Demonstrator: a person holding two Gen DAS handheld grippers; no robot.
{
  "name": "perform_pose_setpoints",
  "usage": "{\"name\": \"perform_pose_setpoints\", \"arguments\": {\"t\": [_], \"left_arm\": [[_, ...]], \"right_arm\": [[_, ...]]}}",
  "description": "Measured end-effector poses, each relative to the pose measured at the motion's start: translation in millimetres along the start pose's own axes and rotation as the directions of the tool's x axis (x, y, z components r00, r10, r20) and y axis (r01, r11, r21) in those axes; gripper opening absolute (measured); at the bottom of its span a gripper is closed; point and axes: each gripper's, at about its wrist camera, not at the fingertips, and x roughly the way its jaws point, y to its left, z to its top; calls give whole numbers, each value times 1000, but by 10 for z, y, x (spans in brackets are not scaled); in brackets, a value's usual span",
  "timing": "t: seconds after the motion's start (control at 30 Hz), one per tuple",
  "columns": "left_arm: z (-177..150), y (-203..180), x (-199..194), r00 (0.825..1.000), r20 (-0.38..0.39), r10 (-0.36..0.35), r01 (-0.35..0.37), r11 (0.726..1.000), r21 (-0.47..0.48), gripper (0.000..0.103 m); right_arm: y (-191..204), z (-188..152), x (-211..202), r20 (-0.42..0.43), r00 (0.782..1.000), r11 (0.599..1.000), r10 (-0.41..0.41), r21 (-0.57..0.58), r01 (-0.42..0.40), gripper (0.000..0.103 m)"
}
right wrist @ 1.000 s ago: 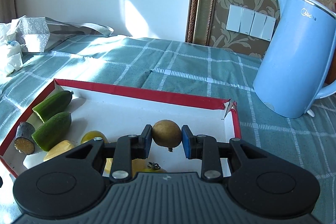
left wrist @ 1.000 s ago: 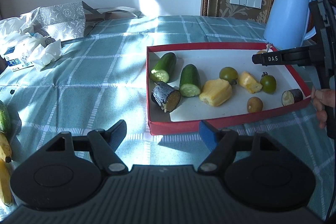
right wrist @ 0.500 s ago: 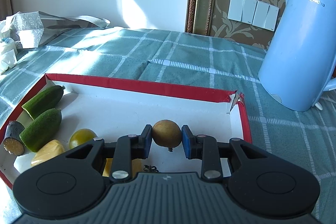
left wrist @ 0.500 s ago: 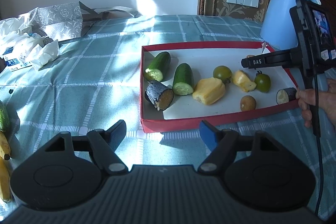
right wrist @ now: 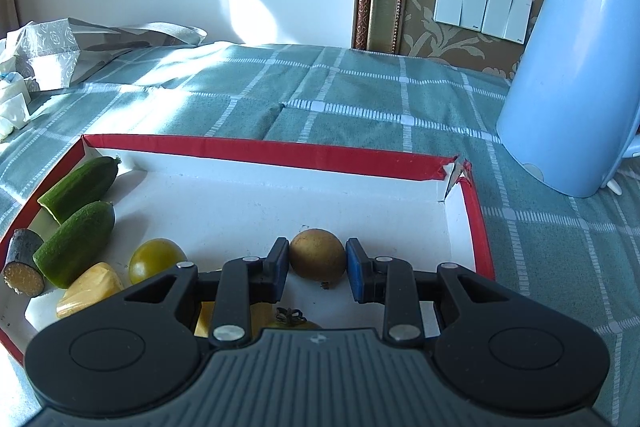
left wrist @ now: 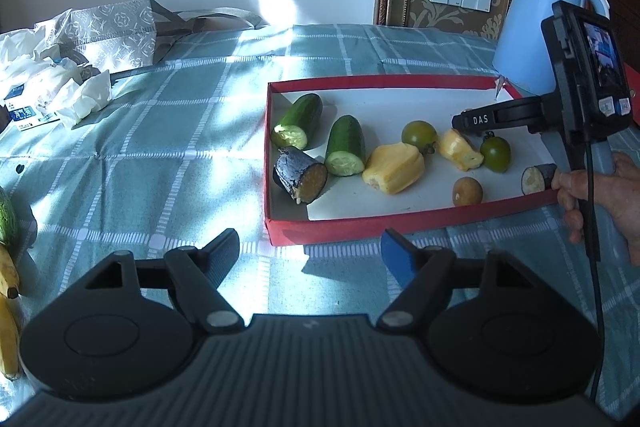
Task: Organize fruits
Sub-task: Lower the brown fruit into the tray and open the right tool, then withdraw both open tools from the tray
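A red-walled white tray [left wrist: 340, 227] [right wrist: 256, 147] on the checked cloth holds two cucumber halves [left wrist: 346, 147], a dark eggplant piece [left wrist: 300, 177], yellow fruit pieces [left wrist: 394, 167], green tomatoes [left wrist: 419, 133] and a brown round fruit [left wrist: 467, 191]. My right gripper [right wrist: 318, 259] is shut on another small brown round fruit [right wrist: 317, 254] and holds it above the tray's right part. In the left wrist view it [left wrist: 460, 123] reaches in from the right. My left gripper [left wrist: 312, 247] is open and empty in front of the tray's near wall.
A blue electric kettle [right wrist: 576, 83] [left wrist: 540, 27] stands behind the tray's right corner. A grey patterned bag [left wrist: 116, 35] and white wrappers [left wrist: 60, 87] lie at the far left. Bananas [left wrist: 8, 291] and a green vegetable [left wrist: 6, 219] lie at the left edge.
My right gripper with the brown fruit has sunk a little toward the tray and the view has drawn back slightly. My left gripper has shifted slightly and stays open.
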Motion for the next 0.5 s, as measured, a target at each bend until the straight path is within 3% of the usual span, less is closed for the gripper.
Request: {"name": "perform_pose_setpoints", "arguments": {"t": [0.03, 0.07, 0.17, 0.5], "left_arm": [[2, 5, 4, 1000, -4, -2, 2, 1000, -5, 76], [4, 10, 11, 1000, -10, -4, 4, 1000, -10, 77], [16, 30, 32, 1000, -26, 3, -3, 1000, -26, 78], [39, 58, 48, 999, -39, 9, -11, 999, -53, 81]], "right_arm": [[-5, -2, -4, 1, 1000, 1000, 3, 5, -3, 36], [-8, -5, -12, 5, 1000, 1000, 4, 10, -4, 52], [-24, -4, -78, 45, 999, 1000, -4, 19, 3, 82], [-83, 8, -336, 139, 990, 999, -25, 41, 20, 91]]}}
